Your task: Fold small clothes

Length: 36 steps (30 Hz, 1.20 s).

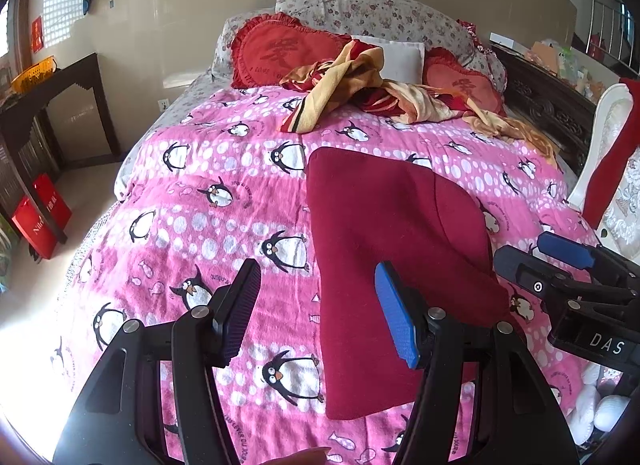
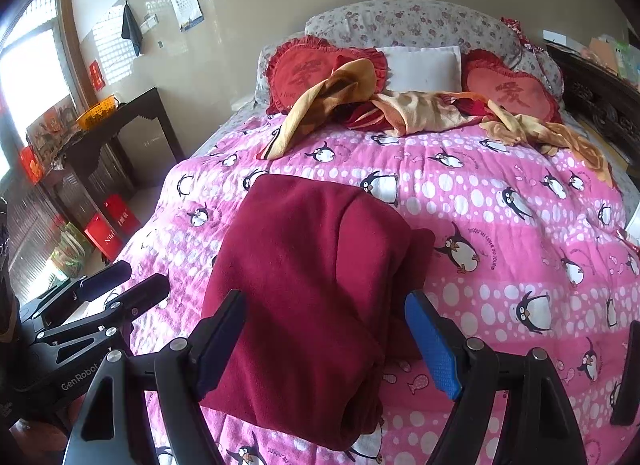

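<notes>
A dark red garment (image 1: pixel 380 245) (image 2: pixel 304 273) lies folded into a long rectangle on the pink penguin blanket (image 1: pixel 200 225) (image 2: pixel 500 225) that covers the bed. My left gripper (image 1: pixel 318 311) hovers open over the garment's left edge, nothing between its pads; the blue pad stands above the cloth, the dark pad above the blanket. My right gripper (image 2: pixel 328 341) is open wide over the garment's near end, with the cloth lying below and between its fingers, pads apart from it. Each gripper shows in the other's view: the right gripper (image 1: pixel 520 251) at the right, the left gripper (image 2: pixel 120 285) at the left.
A crumpled yellow and red cloth (image 1: pixel 352 81) (image 2: pixel 400 109) and red heart cushions (image 1: pixel 276 49) (image 2: pixel 508 93) lie at the bed's head. A dark side table (image 1: pixel 52 105) and red bags (image 1: pixel 40 221) stand on the floor at left. A white chair (image 1: pixel 612 145) is at right.
</notes>
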### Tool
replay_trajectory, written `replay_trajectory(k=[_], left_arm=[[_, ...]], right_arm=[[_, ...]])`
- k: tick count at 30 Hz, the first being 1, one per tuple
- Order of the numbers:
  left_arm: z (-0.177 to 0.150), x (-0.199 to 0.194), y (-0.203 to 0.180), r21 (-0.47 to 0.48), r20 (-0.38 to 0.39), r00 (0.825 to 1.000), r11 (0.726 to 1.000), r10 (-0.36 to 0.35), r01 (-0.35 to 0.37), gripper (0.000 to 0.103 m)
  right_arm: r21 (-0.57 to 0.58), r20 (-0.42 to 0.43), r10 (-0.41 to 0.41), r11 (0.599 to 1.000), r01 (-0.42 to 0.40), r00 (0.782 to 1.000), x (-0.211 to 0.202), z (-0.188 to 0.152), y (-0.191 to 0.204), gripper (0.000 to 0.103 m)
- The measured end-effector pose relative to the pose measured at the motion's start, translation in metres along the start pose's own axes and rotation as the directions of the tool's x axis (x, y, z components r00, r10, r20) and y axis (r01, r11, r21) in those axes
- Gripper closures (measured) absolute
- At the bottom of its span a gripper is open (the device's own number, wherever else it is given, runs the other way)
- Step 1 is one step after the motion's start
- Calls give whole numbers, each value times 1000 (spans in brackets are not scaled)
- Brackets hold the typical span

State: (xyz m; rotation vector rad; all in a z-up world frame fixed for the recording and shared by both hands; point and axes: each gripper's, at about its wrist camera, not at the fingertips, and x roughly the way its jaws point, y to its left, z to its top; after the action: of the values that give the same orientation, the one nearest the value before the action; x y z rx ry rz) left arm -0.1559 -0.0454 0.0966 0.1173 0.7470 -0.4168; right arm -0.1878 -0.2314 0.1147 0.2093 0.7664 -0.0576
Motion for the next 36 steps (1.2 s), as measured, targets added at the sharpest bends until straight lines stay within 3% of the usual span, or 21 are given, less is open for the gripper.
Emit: replay_trajectory(k=[36], left_arm=[[-3, 21, 7, -15, -30, 1000, 1000, -3, 3, 43]], right_arm=[[16, -59, 5, 1000, -4, 998, 24, -3, 1, 24]])
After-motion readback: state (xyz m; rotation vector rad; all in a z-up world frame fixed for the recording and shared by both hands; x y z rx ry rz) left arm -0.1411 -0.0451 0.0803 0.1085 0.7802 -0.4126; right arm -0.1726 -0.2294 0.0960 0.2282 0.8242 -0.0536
